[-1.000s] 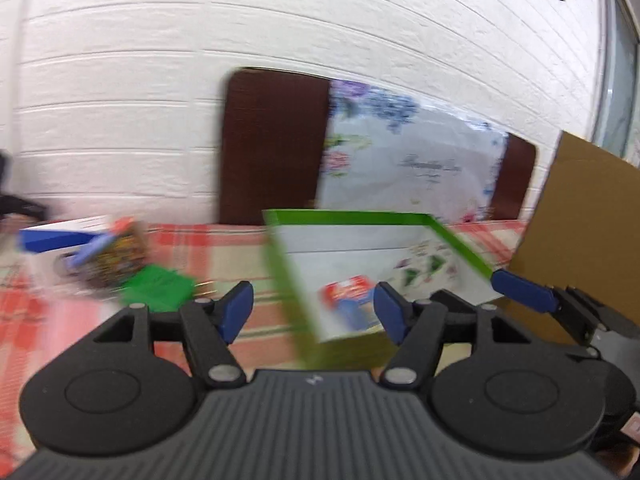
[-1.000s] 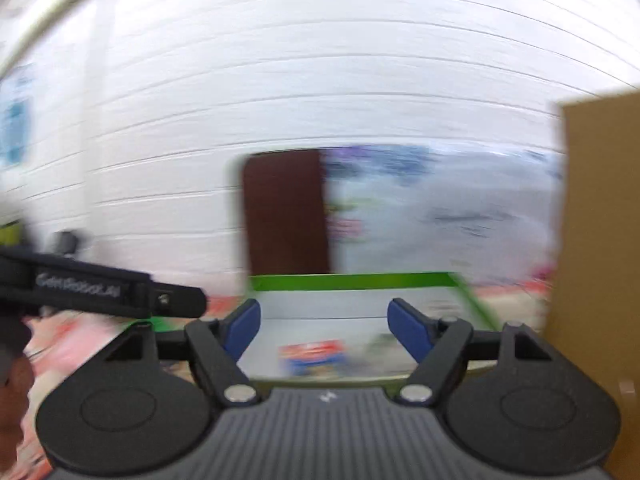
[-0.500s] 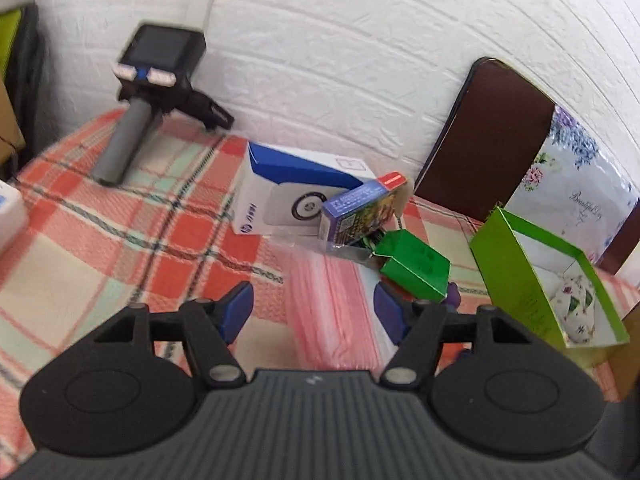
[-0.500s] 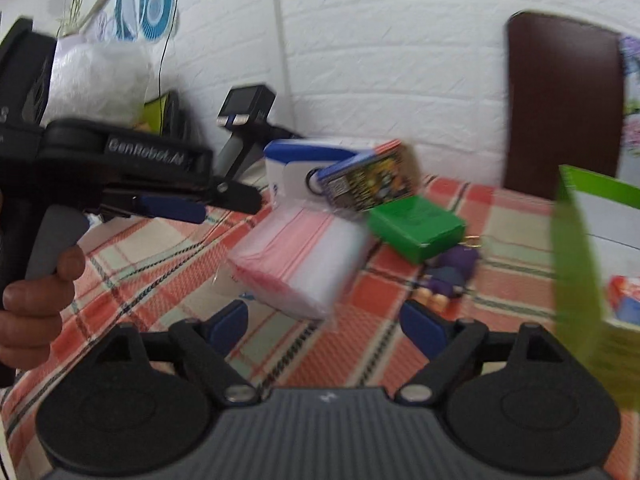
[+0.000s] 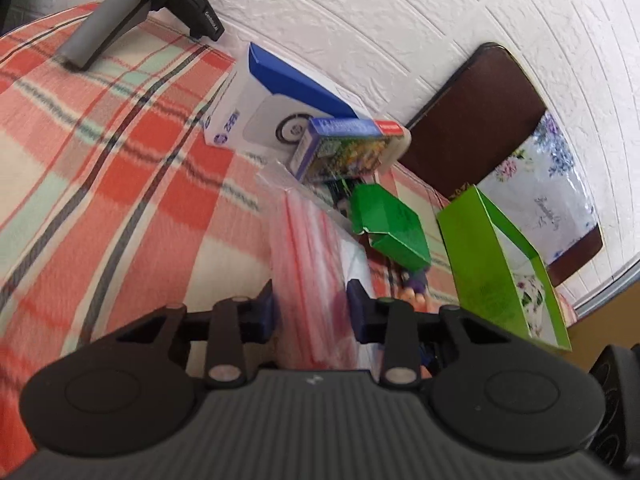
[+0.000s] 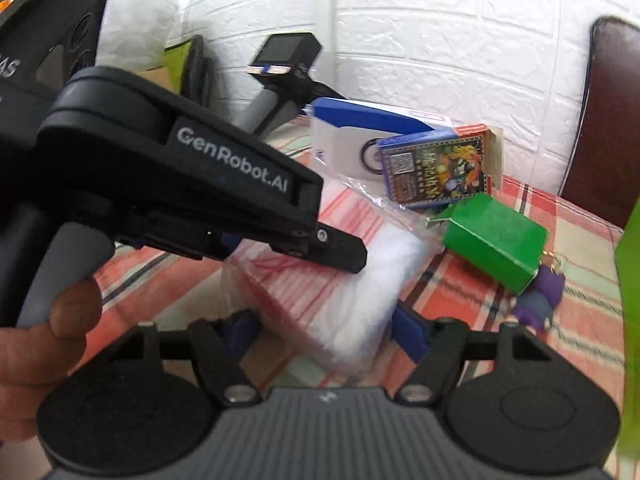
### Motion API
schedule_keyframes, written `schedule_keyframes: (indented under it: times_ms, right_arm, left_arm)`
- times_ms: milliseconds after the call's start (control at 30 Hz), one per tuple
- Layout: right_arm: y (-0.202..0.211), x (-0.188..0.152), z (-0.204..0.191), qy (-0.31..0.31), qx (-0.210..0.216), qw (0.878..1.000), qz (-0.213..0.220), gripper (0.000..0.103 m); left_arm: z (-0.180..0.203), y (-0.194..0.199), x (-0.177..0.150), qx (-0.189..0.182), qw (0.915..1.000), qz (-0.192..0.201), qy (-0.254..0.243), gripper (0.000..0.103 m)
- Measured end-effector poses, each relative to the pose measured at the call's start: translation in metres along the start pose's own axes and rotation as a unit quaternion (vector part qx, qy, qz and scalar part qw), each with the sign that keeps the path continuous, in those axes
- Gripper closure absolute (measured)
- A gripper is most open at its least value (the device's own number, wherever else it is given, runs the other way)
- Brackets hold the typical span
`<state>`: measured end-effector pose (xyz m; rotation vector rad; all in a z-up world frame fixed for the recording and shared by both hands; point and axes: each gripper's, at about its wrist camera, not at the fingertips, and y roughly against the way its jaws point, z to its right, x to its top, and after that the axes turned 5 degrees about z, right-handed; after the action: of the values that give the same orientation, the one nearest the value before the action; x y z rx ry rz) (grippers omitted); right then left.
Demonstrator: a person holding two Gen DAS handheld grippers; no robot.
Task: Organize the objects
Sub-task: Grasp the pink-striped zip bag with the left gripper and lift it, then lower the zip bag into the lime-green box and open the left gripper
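Note:
A clear pack of plastic bags with red stripes [image 5: 312,248] lies on the checked tablecloth [image 5: 100,160]. My left gripper [image 5: 311,312] has its jaws closing, and its blue pads press the pack's near end from both sides. In the right wrist view the same pack [image 6: 332,292] sits between the fingers of my right gripper [image 6: 324,330]. Those jaws are closing too, but the pads stand just off the pack's sides. A hand [image 6: 52,332] holds the left gripper's grey handle above the pack.
Behind the pack lie a small green box [image 5: 394,228], a colourful card box [image 5: 348,152], a white and blue box [image 5: 272,112] and a purple figure [image 6: 540,300]. An open green box [image 5: 480,280] stands at right. A handled device [image 5: 112,28] rests by the wall.
Both views swung from the open green box leftward and down to the bag pack. The left jaws narrowed onto the pack. The right jaws widened, then narrowed around it.

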<state>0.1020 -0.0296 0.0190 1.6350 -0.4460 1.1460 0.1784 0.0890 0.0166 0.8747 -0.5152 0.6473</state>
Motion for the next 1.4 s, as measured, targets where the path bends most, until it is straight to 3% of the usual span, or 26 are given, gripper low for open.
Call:
schedule_keyframes:
  times_ms: [167, 367, 500, 700, 867, 933, 1067, 1233, 1400]
  right_arm:
    - [0.050, -0.015, -0.010, 0.000, -0.023, 0.999, 0.037, 0.036]
    - [0.116, 0.003, 0.020, 0.000, -0.092, 0.987, 0.135, 0.036]
    - [0.137, 0.003, 0.066, -0.006, -0.154, 0.975, 0.159, 0.036]
    - [0.139, -0.021, 0.146, -0.055, -0.211, 0.967, 0.131, 0.036]
    - [0.126, -0.033, 0.187, -0.092, -0.227, 0.963, 0.110, 0.036]
    - [0.104, -0.028, 0.188, -0.089, -0.235, 0.962, 0.106, 0.034]
    - [0.075, -0.021, 0.185, -0.081, -0.249, 0.960, 0.099, 0.026]
    - [0.076, -0.021, 0.178, -0.094, -0.242, 0.960, 0.108, 0.024]
    - [0.100, -0.017, 0.164, -0.126, -0.244, 0.953, 0.128, 0.024]
  left_arm:
    - [0.024, 0.025, -0.013, -0.014, 0.9998, 0.010, -0.012, 0.066]
    - [0.103, 0.039, 0.008, -0.073, 0.9920, 0.066, -0.079, 0.066]
    - [0.155, 0.009, 0.014, -0.114, 0.9852, 0.059, -0.113, 0.066]
    - [0.206, -0.070, 0.000, -0.146, 0.9802, -0.005, -0.133, 0.066]
    - [0.225, -0.112, -0.010, -0.137, 0.9804, -0.033, -0.137, 0.065]
    - [0.228, -0.122, -0.009, -0.129, 0.9812, -0.036, -0.139, 0.064]
    - [0.237, -0.137, -0.007, -0.084, 0.9801, -0.025, -0.178, 0.064]
    - [0.240, -0.120, -0.003, -0.066, 0.9790, -0.003, -0.193, 0.060]
    - [0.250, -0.087, -0.013, -0.019, 0.9707, 0.016, -0.239, 0.059]
